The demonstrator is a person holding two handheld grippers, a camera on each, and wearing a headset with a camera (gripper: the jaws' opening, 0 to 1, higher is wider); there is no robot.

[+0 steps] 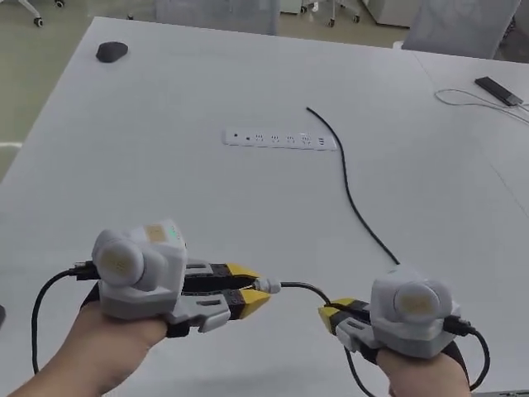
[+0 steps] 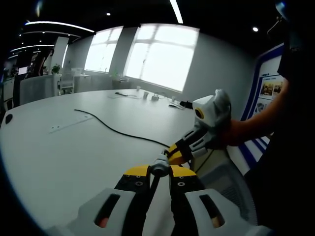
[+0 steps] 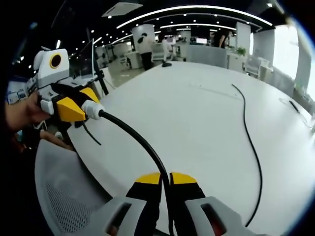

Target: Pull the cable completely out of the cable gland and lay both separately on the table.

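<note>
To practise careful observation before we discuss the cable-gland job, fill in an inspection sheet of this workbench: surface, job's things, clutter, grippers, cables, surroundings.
Surface: large white table.
Job's things: cable gland with the black cable entering it; not yet separated.
Clutter: white power strip, computer mouse, flat black device at the far right.
Grippers: left gripper shut on the cable gland; right gripper shut on the black cable close beside it.
Cables: the black cable trails away past the power strip; thin white wire by the flat black device.
Surroundings: office chairs beyond the far edge; bright windows.
</note>
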